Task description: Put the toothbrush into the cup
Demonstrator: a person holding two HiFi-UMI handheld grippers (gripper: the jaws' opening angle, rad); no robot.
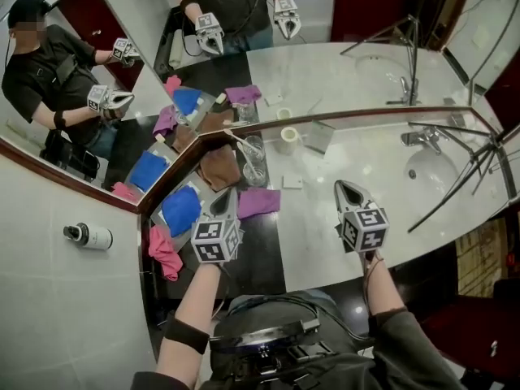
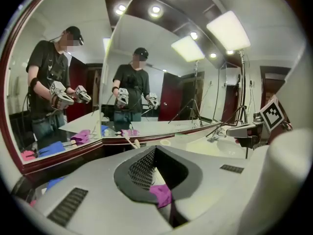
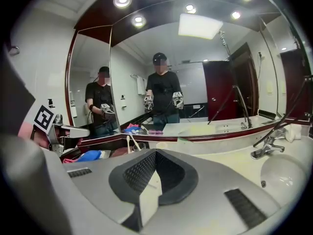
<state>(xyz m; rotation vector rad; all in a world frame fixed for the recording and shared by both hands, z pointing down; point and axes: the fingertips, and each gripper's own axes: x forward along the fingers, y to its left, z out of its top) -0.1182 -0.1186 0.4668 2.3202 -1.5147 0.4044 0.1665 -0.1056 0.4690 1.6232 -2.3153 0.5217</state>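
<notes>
**Operator:** Where do my claws stand?

**Guide:** Nearest you, your left claw [image 1: 230, 195] is pressed together with nothing pinched and hangs over the purple cloth [image 1: 258, 202]. At three o'clock from it, your right claw [image 1: 349, 190] is also pressed together and carries nothing. It sits over the pale tabletop [image 1: 317, 234].

**Operator:** And the toothbrush?

**Guide:** At one o'clock from your left claw, just past the purple cloth, stands the clear cup [image 1: 258, 169]. The toothbrush [image 1: 236, 140] looks to be in it already, its shaft leaning out over the rim toward ten o'clock.

**Operator:** So what is left for me to do?

**Guide:** By my reading the placing is done, so your job is to stay clear. Keep both claws well apart from the cup. It looks light, and a knock on the leaning shaft could tip it. If you want the toothbrush to sit deeper, pinch the shaft near the rim with one claw and steady the cup wall with the other.

**Operator:** What do the containers hold?

**Guide:** As far as I can tell, the cup holds only the toothbrush. Farther off at one o'clock is a small white pot [image 1: 288, 136], and I cannot tell what is in it. Farthest, toward three o'clock, is the sink [image 1: 418, 173], and I see nothing lying in its basin.
</notes>
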